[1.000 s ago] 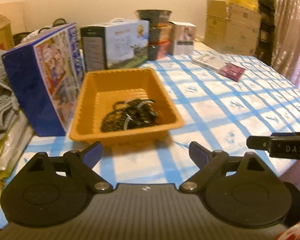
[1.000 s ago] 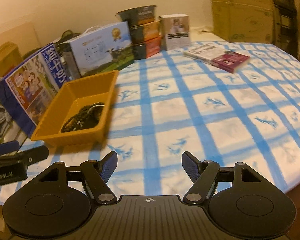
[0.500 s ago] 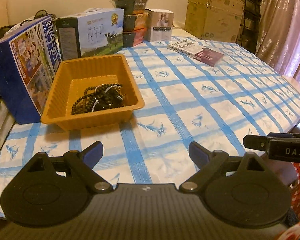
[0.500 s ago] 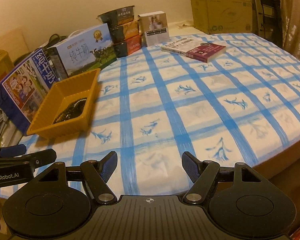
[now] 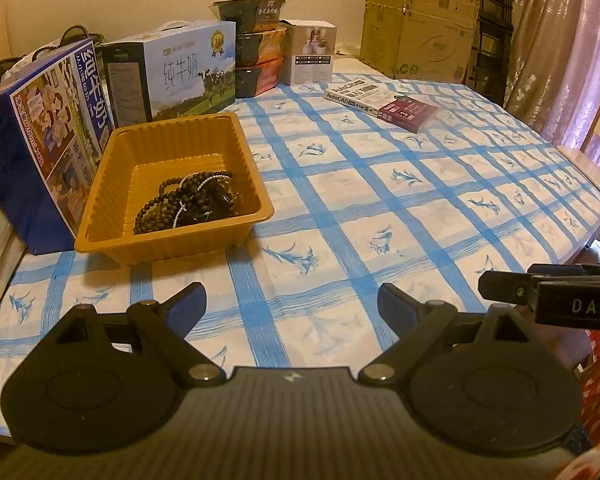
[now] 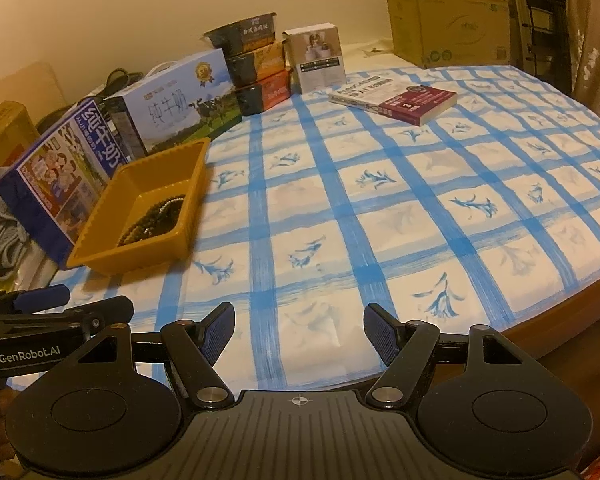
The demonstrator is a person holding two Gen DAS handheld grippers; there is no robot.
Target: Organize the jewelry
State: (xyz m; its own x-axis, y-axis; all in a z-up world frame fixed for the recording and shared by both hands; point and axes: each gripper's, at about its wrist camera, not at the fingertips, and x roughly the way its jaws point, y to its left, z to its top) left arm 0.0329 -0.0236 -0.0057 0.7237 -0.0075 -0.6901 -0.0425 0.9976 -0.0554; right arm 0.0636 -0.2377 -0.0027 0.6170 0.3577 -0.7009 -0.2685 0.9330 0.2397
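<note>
Left wrist view had the orange tray (image 5: 100, 220) at far left of the desk (image 5: 380, 200), and the beaded jewelry (image 5: 188, 200) was all piled inside it, a silvery strand mixed in. Nothing loose on the cloth that I could spot. My left tool (image 5: 292, 304) was spread wide with nothing in it, and further right, my right tool (image 6: 299, 330) was likewise released. Honestly that fit either sorting about to happen or everything already gathered, so I couldn't call the step.
</note>
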